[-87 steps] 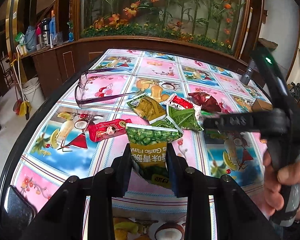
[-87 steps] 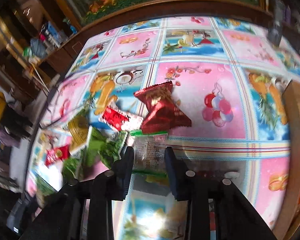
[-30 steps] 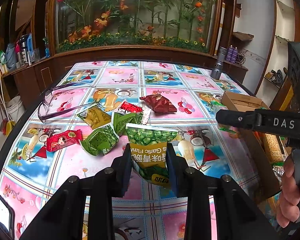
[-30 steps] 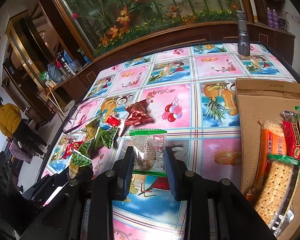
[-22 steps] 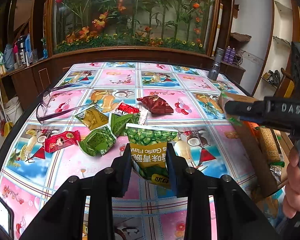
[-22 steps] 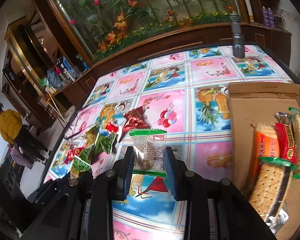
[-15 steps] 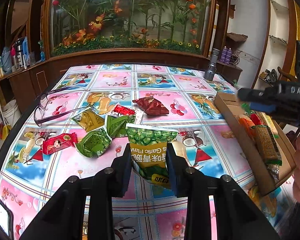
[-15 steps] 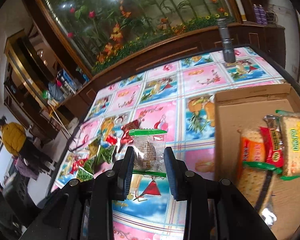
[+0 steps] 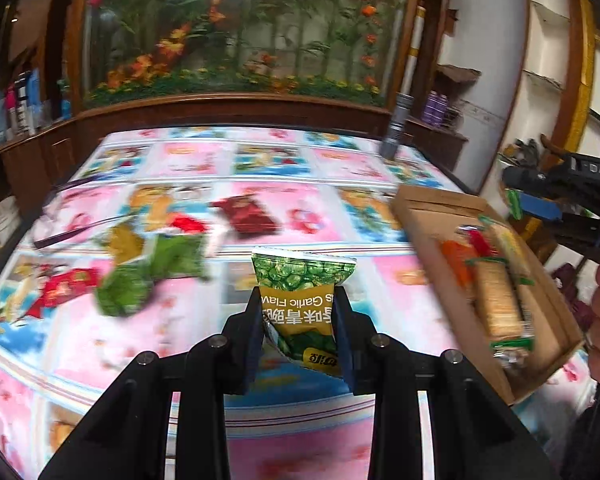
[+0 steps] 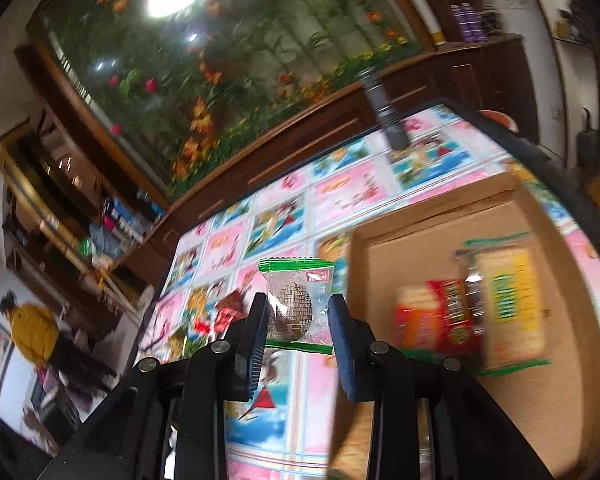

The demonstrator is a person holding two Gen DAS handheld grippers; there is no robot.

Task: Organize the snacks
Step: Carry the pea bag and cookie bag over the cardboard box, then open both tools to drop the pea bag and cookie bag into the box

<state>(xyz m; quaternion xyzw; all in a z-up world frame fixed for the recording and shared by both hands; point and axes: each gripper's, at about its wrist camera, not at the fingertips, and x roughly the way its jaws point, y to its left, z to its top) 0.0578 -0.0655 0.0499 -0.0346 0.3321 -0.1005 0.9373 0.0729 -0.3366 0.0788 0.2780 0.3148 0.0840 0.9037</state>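
My left gripper [image 9: 298, 312] is shut on a green garlic pea packet [image 9: 300, 288] and holds it above the table. My right gripper [image 10: 298, 312] is shut on a clear green-edged biscuit packet [image 10: 296, 300] held high, just left of the cardboard box [image 10: 428, 240]. The box [image 9: 428, 216] lies at the table's right and holds several cracker packs [image 9: 496, 300]. Loose snacks stay on the table at the left: green packets [image 9: 156, 264], a red one [image 9: 64, 284], a dark red one [image 9: 248, 216]. The right gripper also shows at the right edge of the left wrist view [image 9: 540, 196].
The table has a colourful pink and blue patterned cloth [image 9: 204, 160]. A flashlight [image 9: 396, 132] stands at the far right corner. Glasses [image 9: 80, 224] lie at the left. A glass case of flowers [image 9: 236, 28] stands behind the table. A person in yellow [image 10: 32, 332] stands far off.
Both grippers have lifted and swung right toward the box, each keeping its packet. The right gripper has risen and tilted, and the box now fills more of its view.
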